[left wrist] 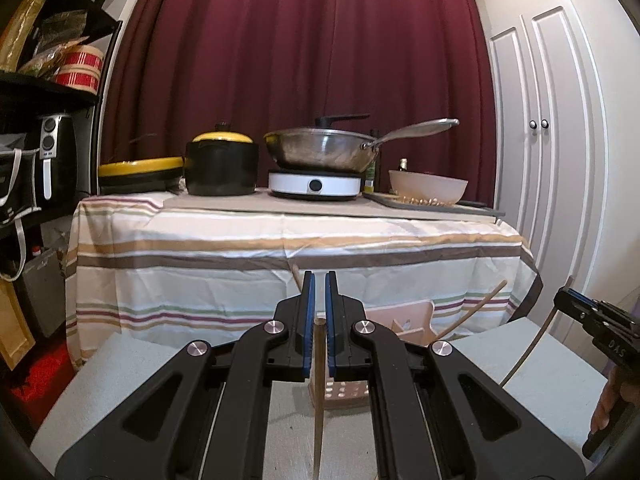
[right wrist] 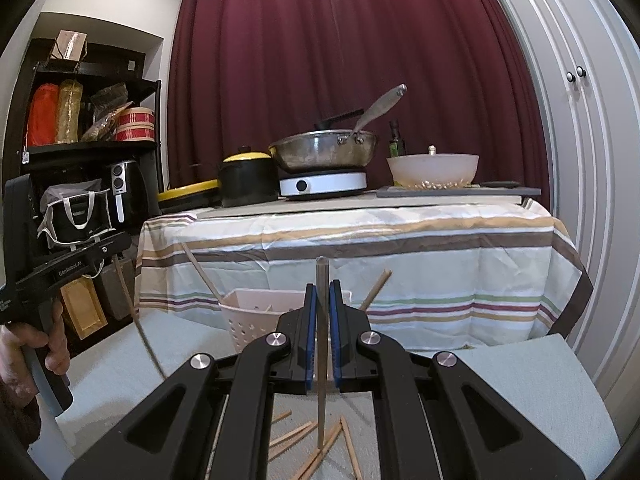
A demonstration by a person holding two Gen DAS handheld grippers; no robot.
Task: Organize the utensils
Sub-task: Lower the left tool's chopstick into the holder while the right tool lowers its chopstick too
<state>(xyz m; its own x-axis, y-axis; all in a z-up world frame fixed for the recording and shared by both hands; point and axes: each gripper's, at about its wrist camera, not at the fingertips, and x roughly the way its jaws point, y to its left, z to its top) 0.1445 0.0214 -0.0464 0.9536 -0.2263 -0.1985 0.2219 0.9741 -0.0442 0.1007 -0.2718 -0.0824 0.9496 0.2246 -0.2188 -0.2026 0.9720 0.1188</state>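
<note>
Both tongs point level over the pale worktop (right wrist: 540, 380), the left tongs (left wrist: 319, 312) and right tongs (right wrist: 322, 320) each nearly closed on one upright chopstick (right wrist: 322, 360). Beyond them stands one pink holder (right wrist: 256, 316); about five chopsticks (right wrist: 304, 436) lie loose below the right tongs.

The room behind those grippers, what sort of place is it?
Most likely a home kitchen corner: a steel wok on a white induction cooker, a yellow-lidded black pot, and an air fryer on the shelf.
</note>
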